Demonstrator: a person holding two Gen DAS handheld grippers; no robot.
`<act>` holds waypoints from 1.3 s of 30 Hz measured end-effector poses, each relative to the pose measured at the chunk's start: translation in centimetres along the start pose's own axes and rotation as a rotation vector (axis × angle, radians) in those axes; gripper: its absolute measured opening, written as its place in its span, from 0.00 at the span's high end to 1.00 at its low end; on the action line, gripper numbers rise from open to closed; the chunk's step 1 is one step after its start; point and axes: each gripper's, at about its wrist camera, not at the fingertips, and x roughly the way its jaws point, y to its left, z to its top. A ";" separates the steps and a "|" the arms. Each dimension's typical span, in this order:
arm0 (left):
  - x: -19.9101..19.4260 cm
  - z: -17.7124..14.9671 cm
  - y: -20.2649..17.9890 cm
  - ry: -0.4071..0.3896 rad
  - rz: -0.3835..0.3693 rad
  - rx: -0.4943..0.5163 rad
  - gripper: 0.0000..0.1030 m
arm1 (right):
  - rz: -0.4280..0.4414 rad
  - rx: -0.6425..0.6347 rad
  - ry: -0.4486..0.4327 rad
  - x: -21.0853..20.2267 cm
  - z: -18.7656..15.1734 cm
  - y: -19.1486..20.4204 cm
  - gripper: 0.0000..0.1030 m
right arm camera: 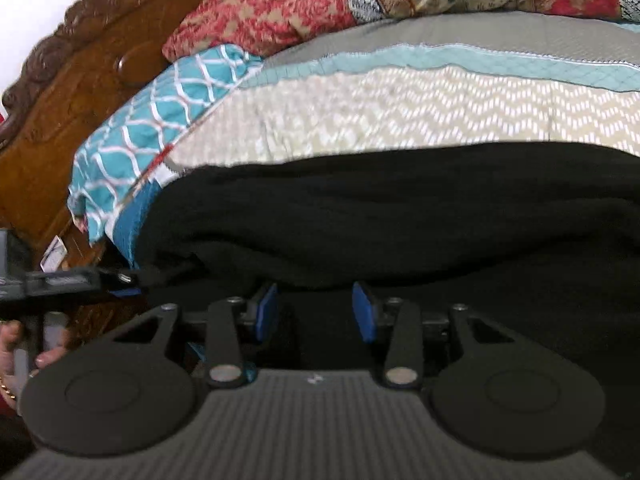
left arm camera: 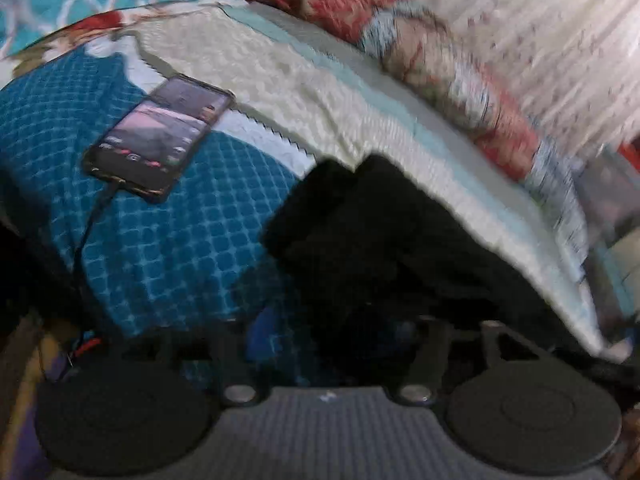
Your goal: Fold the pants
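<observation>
The bed's teal-and-cream patterned quilt (right arm camera: pixel 400 120) was overlaid by the black fabric pants (right arm camera: pixel 360 216), bunched along its near edge. The right tool (right arm camera: pixel 316 312) was held wide apart at the pants. The left tool (left arm camera: pixel 328 344) was buried in black cloth; its state could not be told.

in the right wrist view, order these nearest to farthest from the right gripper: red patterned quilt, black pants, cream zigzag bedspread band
From the right gripper:
1. black pants, directly ahead at the fingertips
2. cream zigzag bedspread band, beyond the pants
3. red patterned quilt, piled at the back, top
</observation>
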 end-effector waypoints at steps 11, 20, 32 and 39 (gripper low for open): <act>3.6 10.6 -0.5 -0.051 -0.074 0.057 0.02 | -0.046 -0.071 0.065 0.7 -2.1 0.7 0.50; 12.5 10.6 -6.4 0.170 -0.102 0.265 0.87 | -0.140 -0.307 0.067 1.6 -4.1 3.4 0.71; 14.3 12.1 -2.4 0.066 -0.001 0.076 0.75 | -0.159 -0.463 0.034 3.7 -3.8 5.8 0.92; 5.9 12.6 -2.1 -0.121 0.043 0.000 0.27 | -0.098 -0.332 -0.049 -1.2 -2.2 3.2 0.75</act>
